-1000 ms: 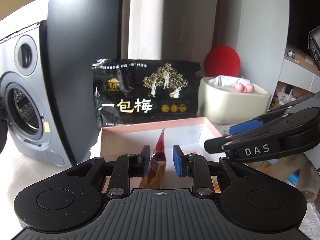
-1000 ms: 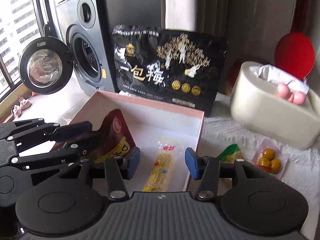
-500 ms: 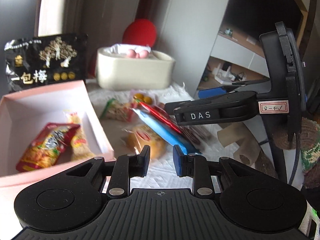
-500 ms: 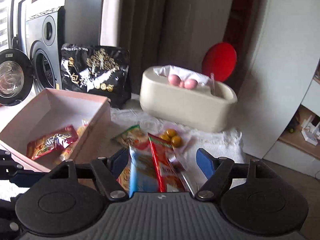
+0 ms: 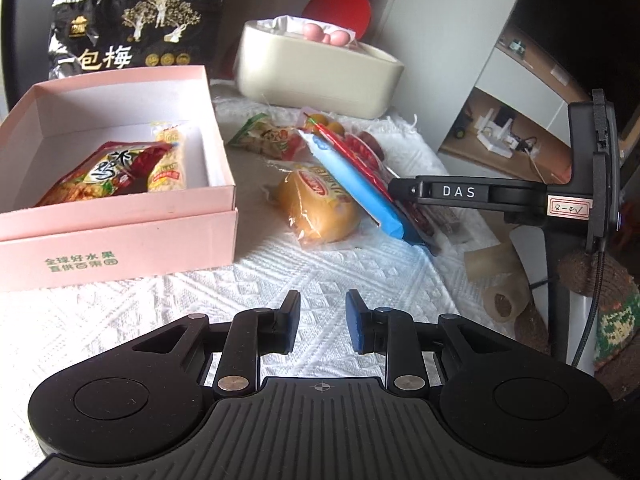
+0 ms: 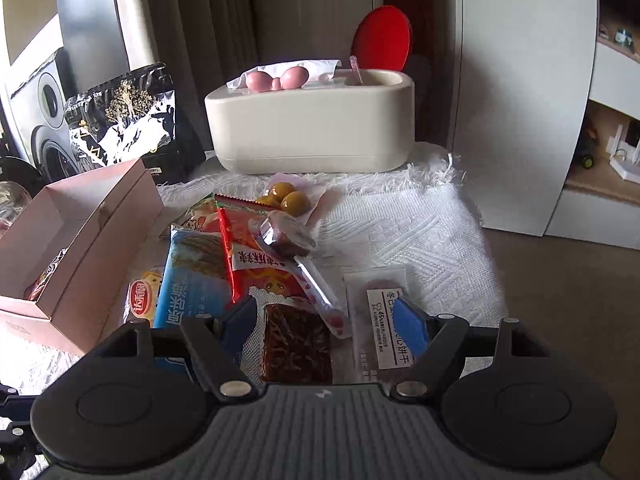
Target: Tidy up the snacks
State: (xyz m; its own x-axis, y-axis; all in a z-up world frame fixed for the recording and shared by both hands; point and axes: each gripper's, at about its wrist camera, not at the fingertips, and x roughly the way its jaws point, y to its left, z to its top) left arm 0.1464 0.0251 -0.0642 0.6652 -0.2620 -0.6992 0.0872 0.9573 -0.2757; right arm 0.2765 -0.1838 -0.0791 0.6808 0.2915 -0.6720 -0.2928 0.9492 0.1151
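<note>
A: Left tool (image 5: 322, 326) hung empty, jaws a narrow gap apart, over bare white cloth (image 5: 280, 280). Lots of free room there. The pink box (image 5: 120, 236) sat just beyond to its left, red snack bag (image 5: 100, 172) inside.

B: Right tool (image 6: 326, 322) had just been opening. It stood wide around a dark brown bar (image 6: 298, 346), pads not touching it. The blue packet (image 6: 192, 280) lay just left, the cloth's fringe (image 6: 452, 168) further back.

Left gripper (image 5: 322, 326) narrowly parted, seemingly empty; right gripper (image 6: 326, 320) spread wide.
</note>
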